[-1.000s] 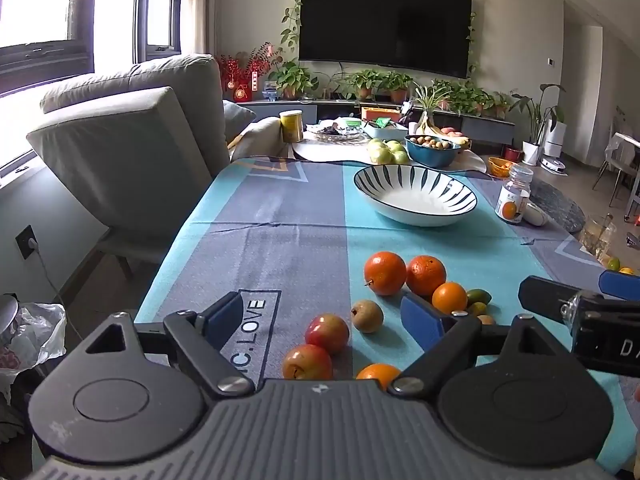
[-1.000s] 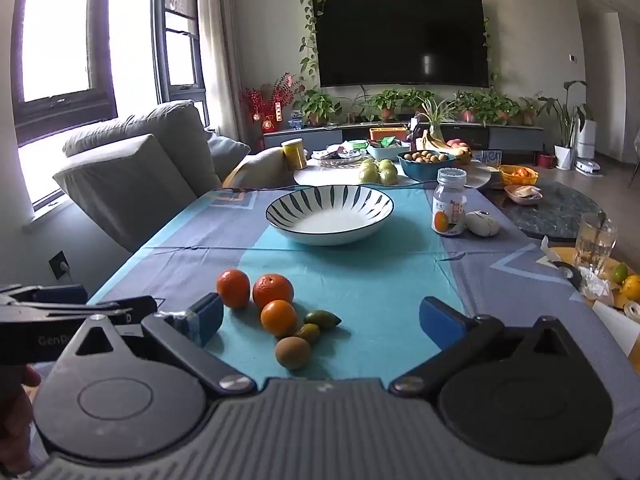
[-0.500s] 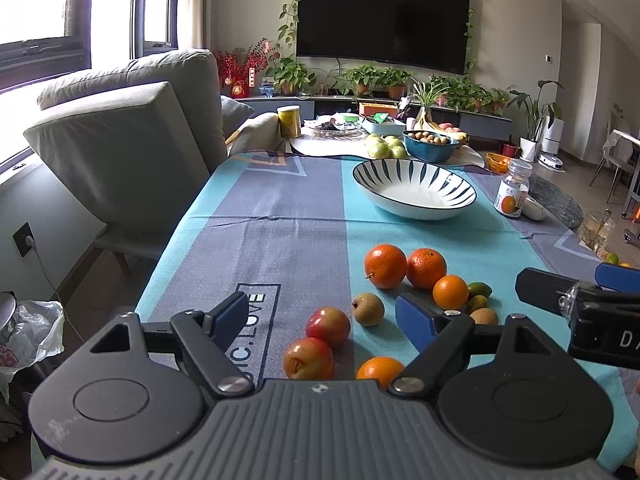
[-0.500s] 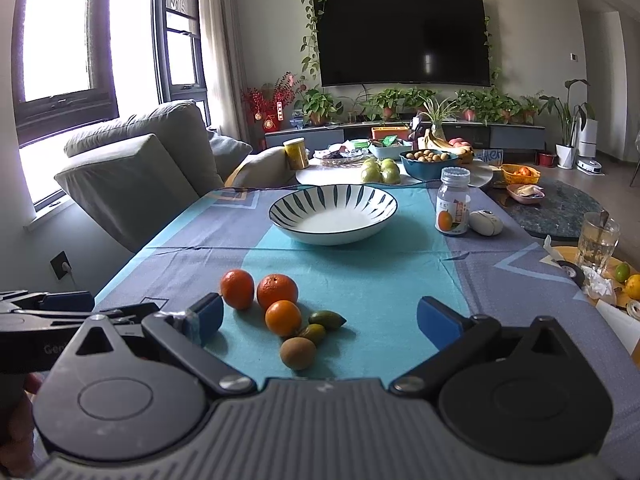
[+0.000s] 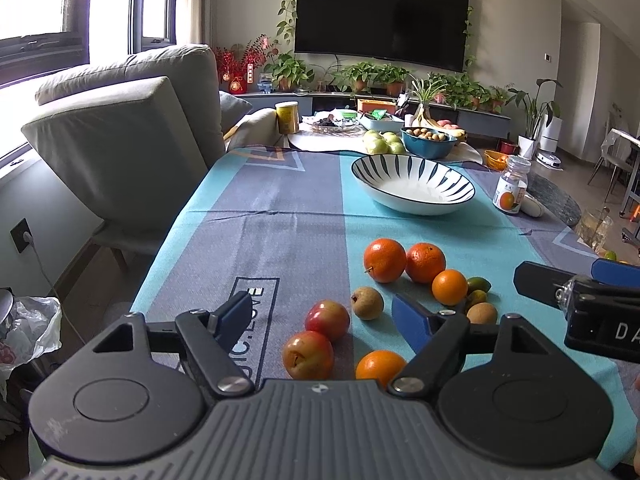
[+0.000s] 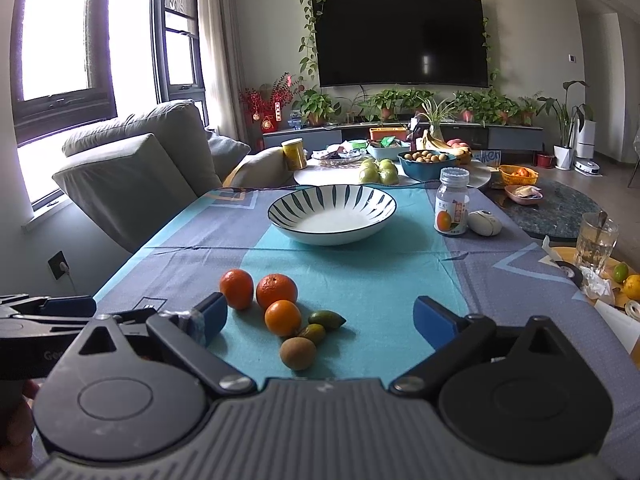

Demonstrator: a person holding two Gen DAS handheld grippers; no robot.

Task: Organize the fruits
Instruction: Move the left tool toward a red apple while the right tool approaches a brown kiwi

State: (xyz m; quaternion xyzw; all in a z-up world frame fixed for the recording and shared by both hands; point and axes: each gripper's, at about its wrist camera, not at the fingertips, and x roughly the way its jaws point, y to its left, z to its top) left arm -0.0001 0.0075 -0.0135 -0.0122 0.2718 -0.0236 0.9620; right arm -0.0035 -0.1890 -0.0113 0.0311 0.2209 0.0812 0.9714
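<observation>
Both claws hang low over the near end of the table (image 5: 280,216), which wears a blue and grey cloth, and neither one has anything in it. The left claw (image 5: 324,314) has its blue fingers spread wide. Between them, on the cloth, sit two red apples (image 5: 327,319), touching one another, with a small brown pear (image 5: 367,303) just at their 2 o'clock and a lone orange (image 5: 380,368) at 4 o'clock, close against the claw body.

The right claw (image 6: 320,316) is spread just as wide, fingers well apart. In its gap lies the other cluster: two big oranges (image 6: 277,291) side by side, a smaller orange (image 6: 283,318) just in front of them, two little green fruits (image 6: 327,319) at its 3 to 4 o'clock, and a brown kiwi (image 6: 298,353) nearest the claw. From the left wrist view that cluster sits at 2 o'clock of the apples, and the right claw's black arm pokes in from the 3 o'clock edge.

Further up the table, at 12 o'clock from the fruit, stands a wide white bowl with dark stripes (image 6: 332,216). At its 3 o'clock stands a small bottle with an orange on the label (image 6: 452,208), and a white oval object (image 6: 485,223) rests just beside that.
</observation>
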